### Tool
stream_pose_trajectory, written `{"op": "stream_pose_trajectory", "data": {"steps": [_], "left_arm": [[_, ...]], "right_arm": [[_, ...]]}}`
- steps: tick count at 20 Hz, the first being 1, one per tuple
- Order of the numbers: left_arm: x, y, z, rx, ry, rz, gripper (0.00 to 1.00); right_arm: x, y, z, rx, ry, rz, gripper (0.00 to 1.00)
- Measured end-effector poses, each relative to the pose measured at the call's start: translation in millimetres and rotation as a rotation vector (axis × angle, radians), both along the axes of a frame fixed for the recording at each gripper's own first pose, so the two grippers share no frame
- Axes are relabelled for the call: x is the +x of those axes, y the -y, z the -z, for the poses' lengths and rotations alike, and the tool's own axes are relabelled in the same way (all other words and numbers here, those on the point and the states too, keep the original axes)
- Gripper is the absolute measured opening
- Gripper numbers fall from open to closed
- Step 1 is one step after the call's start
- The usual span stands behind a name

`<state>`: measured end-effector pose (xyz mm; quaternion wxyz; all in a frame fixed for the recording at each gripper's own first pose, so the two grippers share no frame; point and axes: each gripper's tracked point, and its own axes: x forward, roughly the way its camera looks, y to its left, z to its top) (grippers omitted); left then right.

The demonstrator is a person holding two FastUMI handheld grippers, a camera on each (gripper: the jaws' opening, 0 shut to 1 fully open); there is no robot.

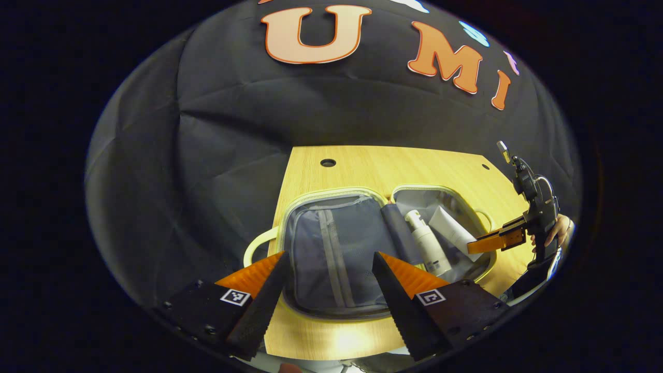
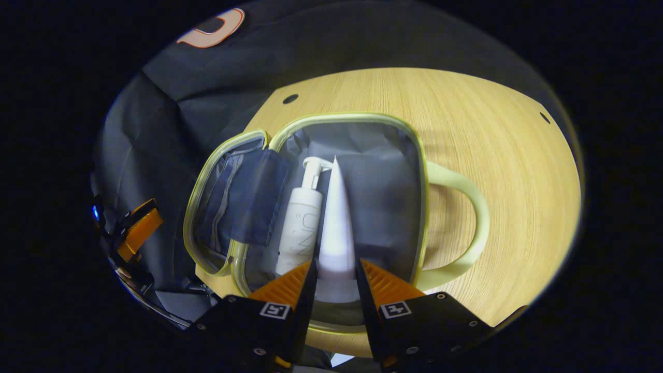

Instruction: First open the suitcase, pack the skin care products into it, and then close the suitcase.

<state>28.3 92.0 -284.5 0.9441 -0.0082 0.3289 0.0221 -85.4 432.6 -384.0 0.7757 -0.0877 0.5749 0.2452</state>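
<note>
The right gripper (image 2: pixel 334 277) had its two fingers closed on the cap end of a white tube (image 2: pixel 335 228), holding it over the open suitcase (image 2: pixel 342 120) so that the tube's flat tail pointed away from the camera and lay just beside a white pump bottle (image 2: pixel 300 223) already resting on the grey lining. The step in hand looked like the packing one — the case lay spread open on the wooden table (image 2: pixel 492 134), one product was in, and the tube seemed to be going down beside it. By my reading the next move called for lowering the tube until it lay flat on the lining, letting the fingers part, and lifting clear without nudging the bottle; after that the lid half would have to be folded over. The left gripper (image 1: pixel 329 282) waited with its fingers spread wide and nothing between them, poised above the near half of the case. The right gripper view gave the close detail: how the fingers pinched the tube, and the pale handle (image 2: pixel 466 223) lying on the table at the case's side. The left gripper view gave the wider layout — both halves side by side, the zipped mesh pocket (image 1: pixel 331 243) in the near half, and the other gripper with the hand (image 1: pixel 557 233) that held it reaching in over the far half.
</note>
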Motion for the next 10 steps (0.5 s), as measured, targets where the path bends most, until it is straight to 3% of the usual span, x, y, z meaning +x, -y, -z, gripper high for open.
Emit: {"op": "stream_pose_trajectory", "data": {"steps": [1, 4, 6, 10], "left_arm": [[0.9, -2.0, 1.3, 0.0, 0.0, -0.002, 1.0], [2.0, -5.2, -0.5, -0.001, 0.003, -0.004, 1.0], [2.7, -7.9, -2.4, 0.006, 0.01, -0.002, 1.0], [-1.1, -19.2, 1.8, -0.012, 0.02, -0.042, 1.0]], "right_arm": [[-1.4, -7.5, -3.7, 0.025, -0.004, 0.006, 0.46], [1.3, -13.2, -10.1, 0.042, 0.029, 0.006, 0.89], [2.6, -12.0, -13.7, 0.036, 0.048, 0.002, 0.95], [2.0, -12.7, -26.1, 0.056, 0.079, -0.003, 0.95]]}}
